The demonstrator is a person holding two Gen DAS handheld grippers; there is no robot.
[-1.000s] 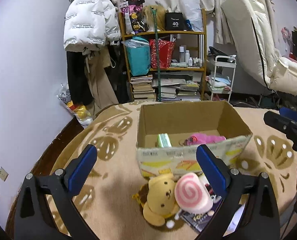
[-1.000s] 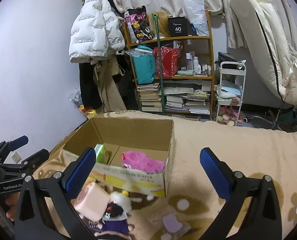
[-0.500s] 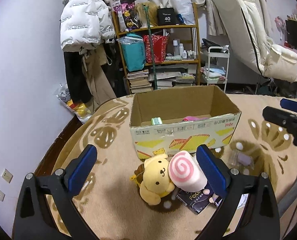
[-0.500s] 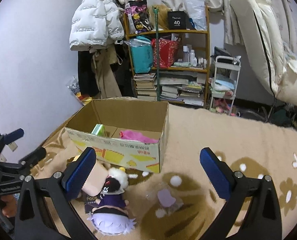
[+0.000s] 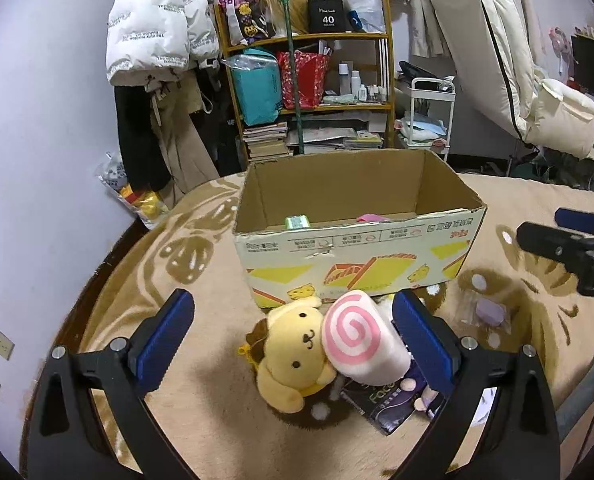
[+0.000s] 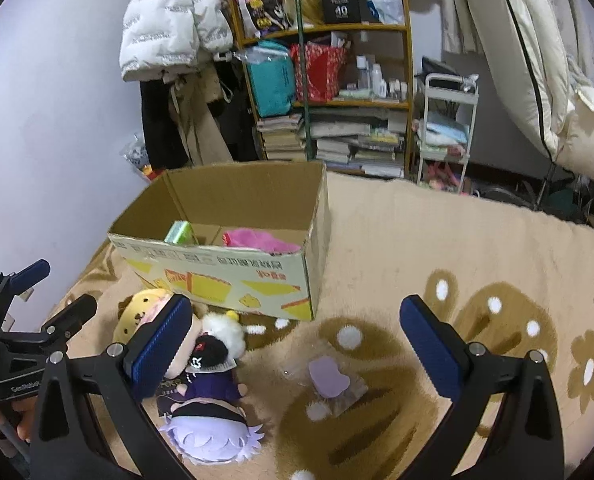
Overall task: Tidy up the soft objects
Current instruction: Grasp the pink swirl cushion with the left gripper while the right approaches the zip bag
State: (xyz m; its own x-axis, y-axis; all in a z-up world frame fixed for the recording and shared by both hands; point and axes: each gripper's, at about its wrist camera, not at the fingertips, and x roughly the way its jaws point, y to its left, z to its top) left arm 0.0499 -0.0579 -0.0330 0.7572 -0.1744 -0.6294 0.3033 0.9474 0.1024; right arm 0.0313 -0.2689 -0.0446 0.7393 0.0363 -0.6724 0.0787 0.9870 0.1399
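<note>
An open cardboard box (image 5: 357, 258) stands on the tan blanket and holds a pink soft item (image 6: 257, 240) and a green packet (image 6: 179, 232). In front of it lie a yellow dog plush (image 5: 295, 354), a pink-swirl roll plush (image 5: 361, 338) and a purple-haired doll (image 6: 213, 412). My left gripper (image 5: 293, 332) is open and empty, its jaws wide either side of the yellow plush and the roll. My right gripper (image 6: 297, 348) is open and empty above a small purple pouch (image 6: 329, 376). The box also shows in the right wrist view (image 6: 225, 276).
A dark packet (image 5: 389, 404) lies under the plushes. A shelf (image 5: 309, 80) with books and bags, a white jacket (image 5: 157, 24), a white cart (image 5: 429, 120) and a folded mattress (image 5: 497, 48) stand behind. The blanket's left edge drops to dark floor (image 5: 97, 280).
Both grippers have pulled back and tilted down; the box looks farther away and the plushes in front of it show more fully. Both stay open.
</note>
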